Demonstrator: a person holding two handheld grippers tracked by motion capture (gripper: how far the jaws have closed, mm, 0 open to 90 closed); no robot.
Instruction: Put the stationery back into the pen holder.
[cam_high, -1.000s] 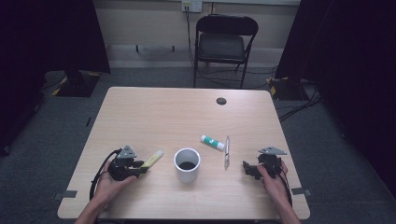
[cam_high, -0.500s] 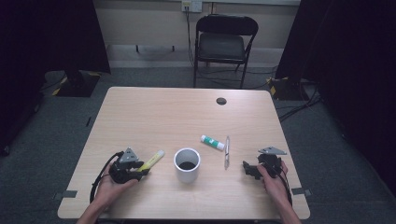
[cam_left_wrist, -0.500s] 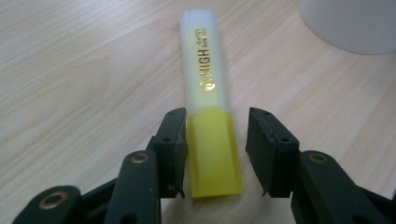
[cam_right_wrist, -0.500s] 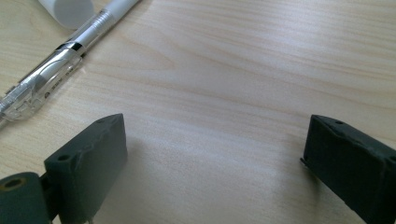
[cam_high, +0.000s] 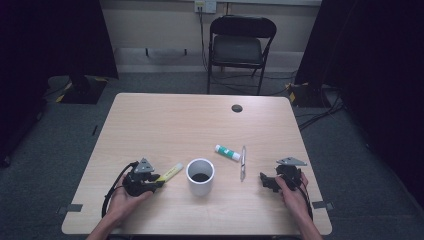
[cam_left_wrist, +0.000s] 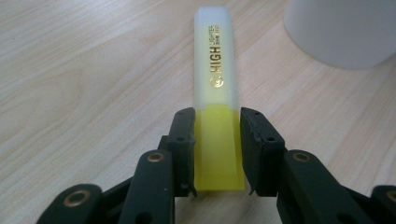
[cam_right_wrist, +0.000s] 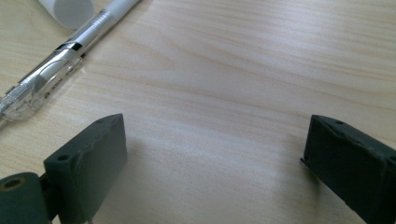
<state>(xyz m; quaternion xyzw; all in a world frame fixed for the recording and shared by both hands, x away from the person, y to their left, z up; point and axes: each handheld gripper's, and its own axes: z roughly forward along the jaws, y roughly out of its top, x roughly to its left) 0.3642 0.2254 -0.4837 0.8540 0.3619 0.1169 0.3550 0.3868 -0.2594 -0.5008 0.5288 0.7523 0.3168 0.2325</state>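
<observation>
Near the table's (cam_high: 150, 115) front edge, the left gripper (cam_left_wrist: 217, 140) has just closed on one yellow highlighter (cam_left_wrist: 217, 88) beside one white cup (cam_high: 200, 176). The right gripper (cam_right_wrist: 212, 154) (jaws spread wide) rests near one pen (cam_right_wrist: 60, 63); bare wood beyond.

Overall light: you work at a well-lit table (cam_high: 200, 120); the room around it falls to near black.
Shadows: soft, short ones lie under your tongs in the right gripper view.
Glare: a pale sheen crosses the wood there.
Focus: the highlighter (cam_left_wrist: 215, 84) stays sharp; the near tongs blur.
</observation>
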